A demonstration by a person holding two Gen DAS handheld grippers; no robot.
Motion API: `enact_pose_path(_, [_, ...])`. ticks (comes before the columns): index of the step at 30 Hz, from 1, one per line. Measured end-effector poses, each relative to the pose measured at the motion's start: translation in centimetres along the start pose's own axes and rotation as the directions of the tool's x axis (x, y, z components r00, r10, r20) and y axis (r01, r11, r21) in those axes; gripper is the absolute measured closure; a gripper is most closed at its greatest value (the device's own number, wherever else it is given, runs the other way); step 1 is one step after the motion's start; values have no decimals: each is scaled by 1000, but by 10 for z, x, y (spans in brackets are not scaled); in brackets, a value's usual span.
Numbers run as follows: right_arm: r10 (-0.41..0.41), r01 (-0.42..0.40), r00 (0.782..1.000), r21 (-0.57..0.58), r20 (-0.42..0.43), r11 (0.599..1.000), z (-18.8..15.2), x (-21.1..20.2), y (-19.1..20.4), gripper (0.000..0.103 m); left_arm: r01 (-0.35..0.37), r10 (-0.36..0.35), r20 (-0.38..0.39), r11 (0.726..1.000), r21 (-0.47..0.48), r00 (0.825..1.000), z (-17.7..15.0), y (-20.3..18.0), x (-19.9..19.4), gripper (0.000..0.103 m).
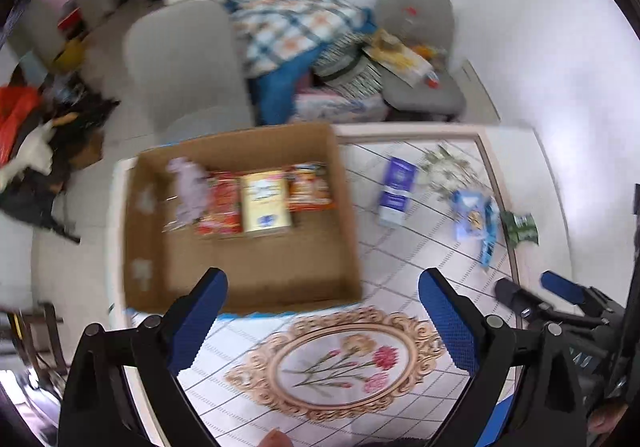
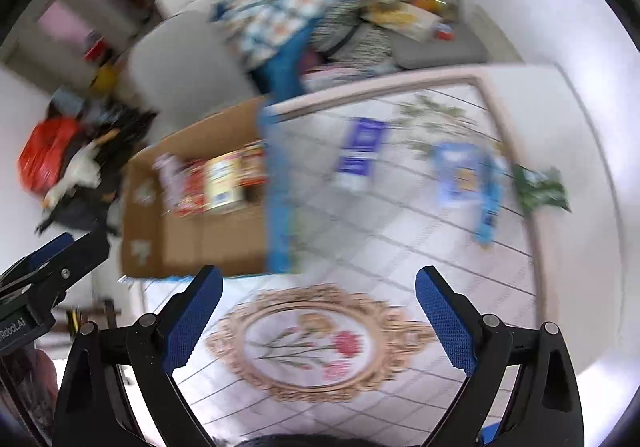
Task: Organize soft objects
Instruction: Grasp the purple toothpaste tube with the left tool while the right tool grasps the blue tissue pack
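Left gripper: the left gripper (image 1: 322, 301) hung over the near part of the table, its two blue fingers (image 1: 200, 317) spread wide with nothing between them.
Right gripper: the right gripper (image 2: 318, 297) was also spread wide and empty, above the flower picture (image 2: 316, 343) printed on the tablecloth; in the left view its tips showed at the far right (image 1: 536, 293).
Table: the table (image 1: 504, 175) carried a white cloth with a grid pattern.
Cardboard box: the cardboard box (image 1: 256, 279) stood open on the left part of the table, its near wall just beyond the left fingers.
In the box: four packets lay in a row by the far wall, a pale purple packet (image 1: 188, 191), a red packet (image 1: 222, 203), a cream packet (image 1: 266, 203) and an orange packet (image 1: 310, 187), each touching the next.
On the cloth: a blue and white packet (image 1: 396, 191) lay to the right of the box, apart from it; farther right lay a light blue packet (image 1: 474, 219), and a green packet (image 1: 520, 227) sat at the right edge of the table.
Right view: it was blurred, so the packet details could not be told there.
Behind the table: a white chair (image 1: 180, 59) and a pile of checked blanket (image 1: 288, 23) were beyond the box.
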State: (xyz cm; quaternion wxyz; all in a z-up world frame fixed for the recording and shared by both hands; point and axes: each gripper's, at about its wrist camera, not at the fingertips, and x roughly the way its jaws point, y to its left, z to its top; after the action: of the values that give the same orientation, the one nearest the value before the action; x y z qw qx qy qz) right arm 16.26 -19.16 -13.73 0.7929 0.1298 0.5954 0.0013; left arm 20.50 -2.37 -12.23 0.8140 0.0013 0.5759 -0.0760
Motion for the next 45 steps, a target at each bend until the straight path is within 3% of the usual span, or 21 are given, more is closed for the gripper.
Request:
enact_pose_path(3, [-61, 61, 998, 102, -7, 993, 15, 8, -69, 4, 36, -33, -69, 998, 49, 997, 24, -43, 39, 5])
enact_pose_path(7, [-118, 123, 992, 210, -40, 970, 36, 36, -150, 4, 32, -17, -153, 995, 93, 988, 51, -93, 95, 5])
enact_pose_path(12, [-80, 121, 986, 299, -144, 947, 60, 104, -225, 8, 19, 16, -272, 992, 125, 962, 74, -140, 171, 5])
enact_pose_path(18, [-56, 148, 960, 330, -273, 932, 74, 185, -257, 40, -71, 117, -364, 988, 137, 924, 99, -144, 256, 5])
enact_pose_path(20, [-59, 161, 953, 330, -298, 930, 74, 200, -262, 46, -89, 139, -393, 986, 144, 909, 102, -139, 278, 5])
enact_pose_path(22, [-56, 166, 948, 337, -313, 927, 73, 212, -266, 51, -98, 163, -447, 981, 165, 880, 102, -136, 305, 5])
enact_pose_path(27, [-44, 160, 944, 334, -328, 929, 72, 225, -265, 55, -75, 149, -519, 984, 162, 842, 94, -128, 337, 5])
enact_pose_path(30, [-55, 168, 941, 321, -334, 932, 73, 227, -261, 55, -53, 119, -521, 989, 140, 845, 89, -127, 341, 7])
enact_pose_path(33, [-58, 149, 961, 334, -269, 931, 80, 214, -255, 55, -39, 99, -510, 991, 126, 854, 88, -126, 340, 13])
enact_pose_path(35, [-14, 95, 973, 344, -231, 934, 86, 205, -248, 53, -32, 101, -493, 989, 146, 864, 86, -128, 336, 23])
enact_pose_path(37, [38, 41, 973, 331, -230, 943, 95, 205, -238, 38, -30, 100, -477, 988, 153, 873, 85, -134, 329, 46])
enact_pose_path(38, [54, 21, 971, 311, -231, 950, 100, 207, -230, 29, -31, 101, -472, 988, 154, 876, 85, -137, 326, 54])
enact_pose_path(39, [53, 17, 971, 290, -233, 957, 105, 209, -223, 28, -19, 87, -471, 989, 147, 878, 85, -138, 324, 59])
enact_pose_path(41, [11, 51, 963, 224, -268, 973, 116, 220, -204, 28, 1, 56, -485, 993, 118, 873, 83, -136, 323, 59])
enact_pose_path(45, [-7, 73, 937, 177, -348, 981, 126, 253, -185, 28, 4, 41, -463, 995, 98, 885, 78, -132, 321, 59])
